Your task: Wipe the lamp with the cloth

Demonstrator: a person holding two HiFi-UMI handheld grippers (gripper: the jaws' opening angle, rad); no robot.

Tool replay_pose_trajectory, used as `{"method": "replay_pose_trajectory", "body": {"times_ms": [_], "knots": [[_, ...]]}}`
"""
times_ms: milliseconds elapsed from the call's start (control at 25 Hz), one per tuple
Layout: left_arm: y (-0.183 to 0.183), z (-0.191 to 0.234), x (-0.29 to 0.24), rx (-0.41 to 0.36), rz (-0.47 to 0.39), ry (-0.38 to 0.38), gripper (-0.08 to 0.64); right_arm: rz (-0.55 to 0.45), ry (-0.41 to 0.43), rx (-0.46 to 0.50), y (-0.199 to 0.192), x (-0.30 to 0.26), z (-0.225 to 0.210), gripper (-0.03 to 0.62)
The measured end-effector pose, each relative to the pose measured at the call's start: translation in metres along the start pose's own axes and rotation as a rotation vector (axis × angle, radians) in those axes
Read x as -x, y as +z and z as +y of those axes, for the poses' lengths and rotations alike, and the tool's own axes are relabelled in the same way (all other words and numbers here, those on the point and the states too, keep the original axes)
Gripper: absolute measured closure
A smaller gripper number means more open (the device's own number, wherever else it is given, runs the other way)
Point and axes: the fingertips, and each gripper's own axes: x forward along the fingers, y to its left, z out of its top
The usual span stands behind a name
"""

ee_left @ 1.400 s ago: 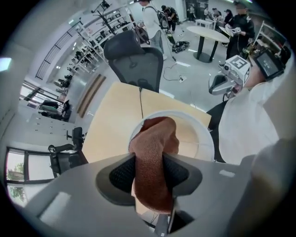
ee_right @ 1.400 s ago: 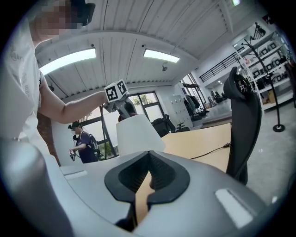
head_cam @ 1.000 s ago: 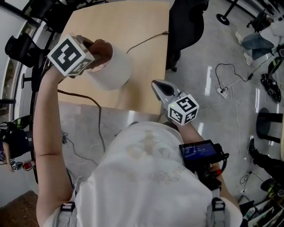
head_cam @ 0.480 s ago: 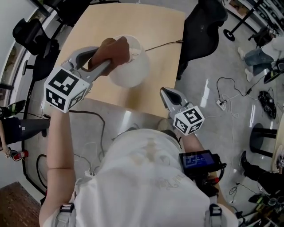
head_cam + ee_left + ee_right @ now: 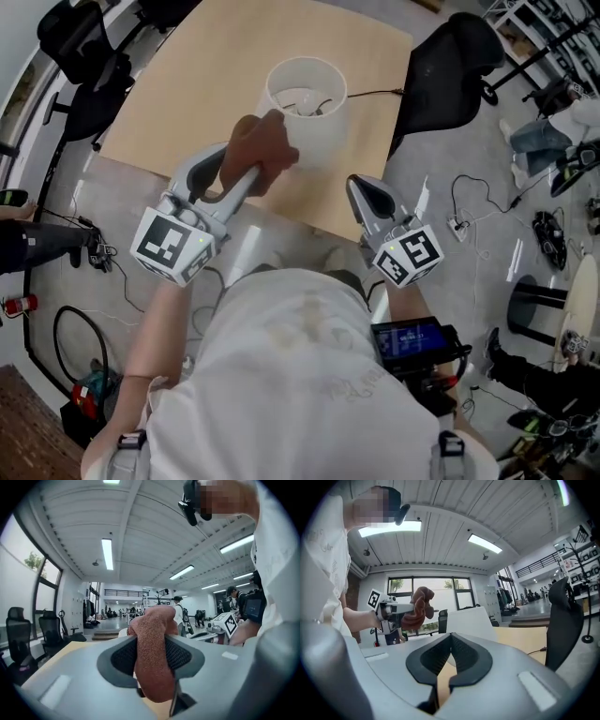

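White cylindrical lamp shade (image 5: 314, 112): upright on tan wooden table (image 5: 187, 84). Rust-brown terry cloth (image 5: 262, 150): pinched in left gripper (image 5: 239, 183), shifted from shade mouth to near outer wall, so exterior wiping likely starting. Right gripper (image 5: 449, 656): jaws pressed together, empty, idle.

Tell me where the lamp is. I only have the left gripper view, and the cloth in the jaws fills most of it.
Observer: In the head view the lamp stands upright on the table, just beyond the cloth.
Operator: Is the cloth on it yet?
Observer: It seems not. The right gripper view shows a gap between the cloth and the lamp.
Operator: And the other gripper?
Observer: The right gripper is shut with nothing in it, held near the table's front edge to the right of the lamp.
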Motion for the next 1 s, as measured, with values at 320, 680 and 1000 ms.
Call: {"method": "replay_pose_trajectory", "body": {"times_ms": [320, 680, 1000], "knots": [[-0.069, 0.029, 0.049, 0.047, -0.008, 0.107, 0.397, 0.031, 0.068, 0.062, -0.013, -0.012, 0.053, 0.580], [-0.106, 0.024, 0.026, 0.082, 0.056, 0.062, 0.397, 0.027, 0.062, 0.055, -0.009, -0.024, 0.046, 0.580], [-0.053, 0.042, -0.034, 0.062, 0.072, 0.018, 0.397, 0.011, 0.011, 0.036, 0.037, -0.028, 0.000, 0.580]]}}
